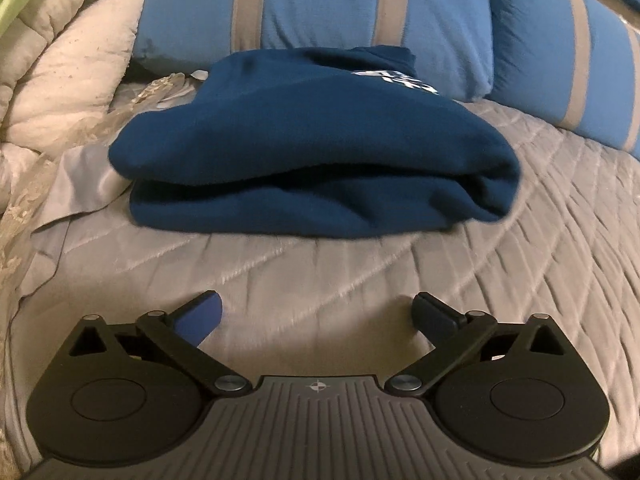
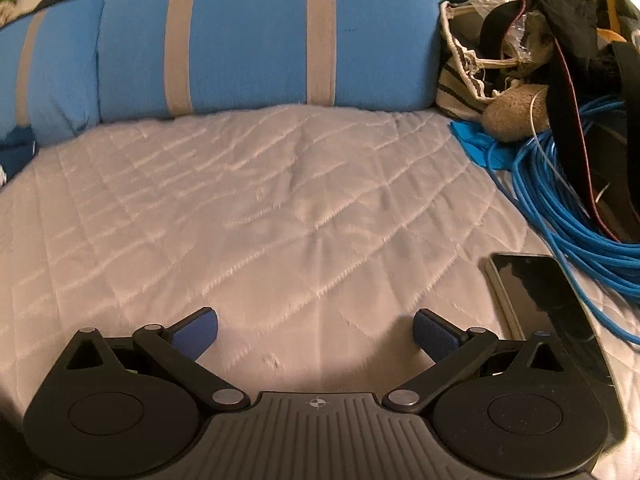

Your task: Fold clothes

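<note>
Quilted grey bedspread (image 1: 540, 208) carries the navy garment (image 1: 312, 160), already folded into a compact stack before the striped blue pillows (image 1: 320, 4); left gripper (image 1: 318, 316) and right gripper (image 2: 316, 330) both gape wide, empty, so folding looks essentially done.
</note>
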`<state>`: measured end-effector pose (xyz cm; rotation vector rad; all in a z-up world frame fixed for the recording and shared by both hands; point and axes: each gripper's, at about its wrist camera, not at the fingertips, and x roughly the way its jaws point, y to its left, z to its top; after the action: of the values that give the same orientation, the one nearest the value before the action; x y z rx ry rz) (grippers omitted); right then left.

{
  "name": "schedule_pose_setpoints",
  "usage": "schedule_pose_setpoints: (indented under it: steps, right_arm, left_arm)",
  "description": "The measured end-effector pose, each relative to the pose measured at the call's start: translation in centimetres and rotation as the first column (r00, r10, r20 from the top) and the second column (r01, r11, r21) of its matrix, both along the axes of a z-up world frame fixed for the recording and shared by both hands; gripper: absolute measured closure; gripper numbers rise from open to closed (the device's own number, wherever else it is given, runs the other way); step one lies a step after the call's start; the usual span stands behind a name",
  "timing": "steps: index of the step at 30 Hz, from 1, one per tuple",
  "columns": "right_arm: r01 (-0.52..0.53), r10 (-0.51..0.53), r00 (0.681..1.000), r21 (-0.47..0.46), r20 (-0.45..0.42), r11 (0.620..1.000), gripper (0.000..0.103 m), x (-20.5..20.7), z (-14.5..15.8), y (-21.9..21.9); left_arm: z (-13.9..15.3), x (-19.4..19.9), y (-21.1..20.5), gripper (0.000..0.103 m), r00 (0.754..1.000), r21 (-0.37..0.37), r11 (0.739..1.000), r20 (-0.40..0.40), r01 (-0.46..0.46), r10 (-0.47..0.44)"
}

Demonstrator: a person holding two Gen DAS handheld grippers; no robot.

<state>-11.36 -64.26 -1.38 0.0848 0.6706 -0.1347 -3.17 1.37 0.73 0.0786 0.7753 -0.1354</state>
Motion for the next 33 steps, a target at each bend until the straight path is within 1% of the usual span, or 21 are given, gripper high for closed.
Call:
schedule_pose_setpoints:
  steps: [3,8,11,13,15,20,33]
  right_arm:
    - [0.034,-0.035,0.999,0.012,0.018,0.999,0.0,1.2,-0.1,-0.2]
    - [0.06,-0.061,0.998,0.018,0.032,0.998,0.0,3.6,0.1,-0.4]
    - [0.057,-0.057,0.998,0.013,0.008,0.998,0.0,5.3,0.0,-0.8]
    - [0.045,-0.045,0.999,-0.006,-0.004,0.999,0.0,6.4,-0.3,-0.9]
    - [0.034,-0.034,0.999,-0.012,0.002,0.999,0.0,7.0,-0.7,-1.0]
    - [0.035,-0.034,0.998,-0.019,0.051,0.999,0.0,6.8,-1.3,-0.9]
    - [0.035,-0.034,0.997,-0.014,0.072,0.999,0.0,6.5,-1.4,-1.1]
  left_arm:
    - [0.0,1.4,-0.3,0.0,1.0,0.007,1.0,-0.014,-0.018,0.018]
    - [0.0,3.1,-0.7,0.0,0.999,0.019,0.999,-0.02,-0.027,0.027]
    - [-0.1,4.1,-0.8,0.0,1.0,0.019,1.0,-0.006,-0.024,0.024]
    - [-0.2,4.7,-0.9,0.0,1.0,0.018,1.0,0.002,-0.019,0.019]
    - [-0.4,4.8,-0.9,0.0,1.0,0.014,1.0,0.022,-0.017,0.017]
    - [-1.2,4.2,-1.2,0.0,0.994,0.014,1.0,0.105,-0.026,0.024]
    - [-1.1,4.2,-1.2,0.0,0.993,0.009,1.0,0.117,-0.024,0.023]
